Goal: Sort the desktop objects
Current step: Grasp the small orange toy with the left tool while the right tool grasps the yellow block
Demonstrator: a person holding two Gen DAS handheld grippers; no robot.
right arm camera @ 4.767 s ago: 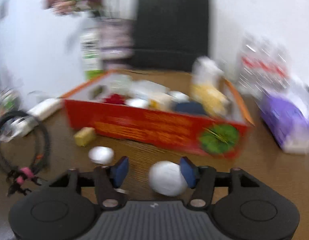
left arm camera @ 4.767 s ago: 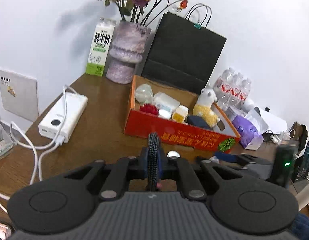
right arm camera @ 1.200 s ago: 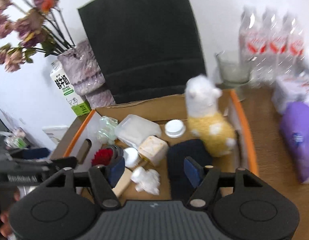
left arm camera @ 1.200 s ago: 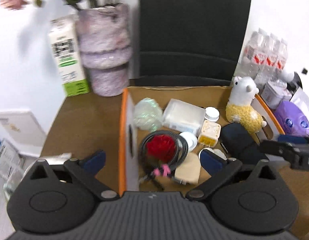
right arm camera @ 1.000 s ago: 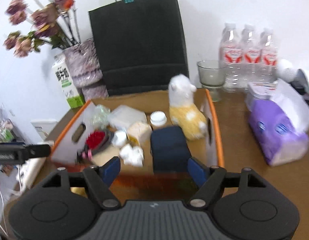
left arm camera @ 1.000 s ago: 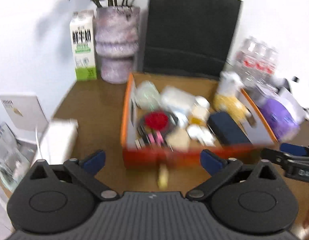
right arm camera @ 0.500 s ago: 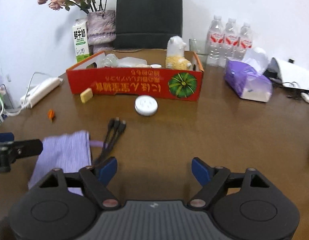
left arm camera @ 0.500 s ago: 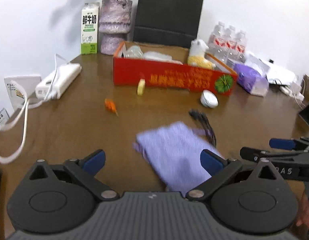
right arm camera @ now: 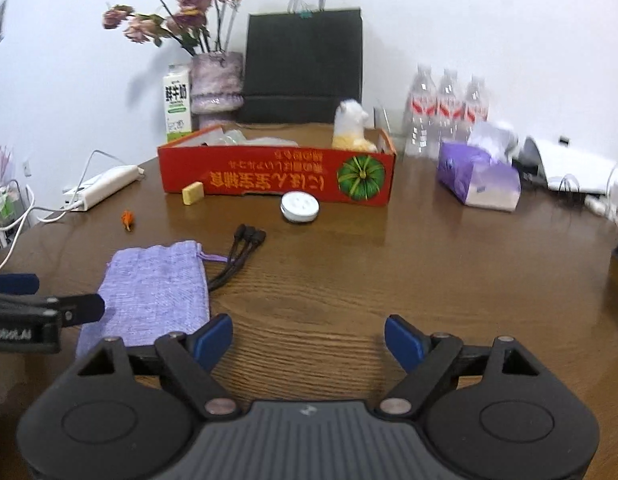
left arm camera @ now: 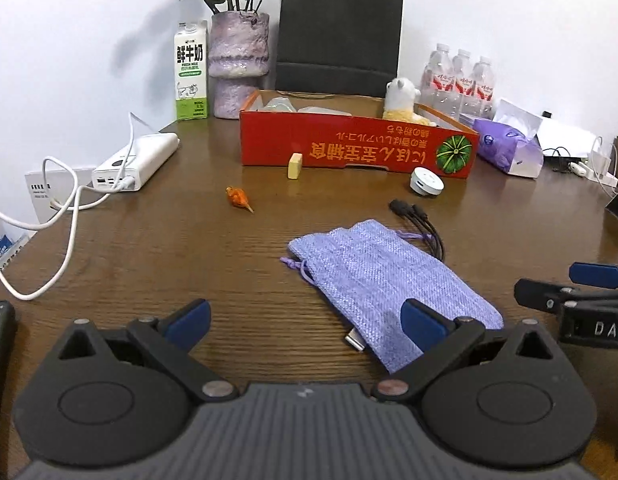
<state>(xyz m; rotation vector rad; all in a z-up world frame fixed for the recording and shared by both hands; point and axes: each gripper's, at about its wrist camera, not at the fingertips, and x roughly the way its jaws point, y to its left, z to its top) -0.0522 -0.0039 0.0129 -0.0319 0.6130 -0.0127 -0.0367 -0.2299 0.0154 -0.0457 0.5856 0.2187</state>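
Left wrist view: the lilac drawstring pouch [left arm camera: 389,280] lies flat on the table [left arm camera: 189,256] at lower centre, a cable [left arm camera: 423,226] poking out beside it. Left gripper [left arm camera: 305,322] is spread and empty; right gripper [right arm camera: 309,338], just widened, holds nothing. The pouch looks soft, light and floppy; best pinched at its gathered neck

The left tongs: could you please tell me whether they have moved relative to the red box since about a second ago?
Yes. The left tongs have pulled back from over the red box, which now sits far ahead, and hang open by the purple pouch.
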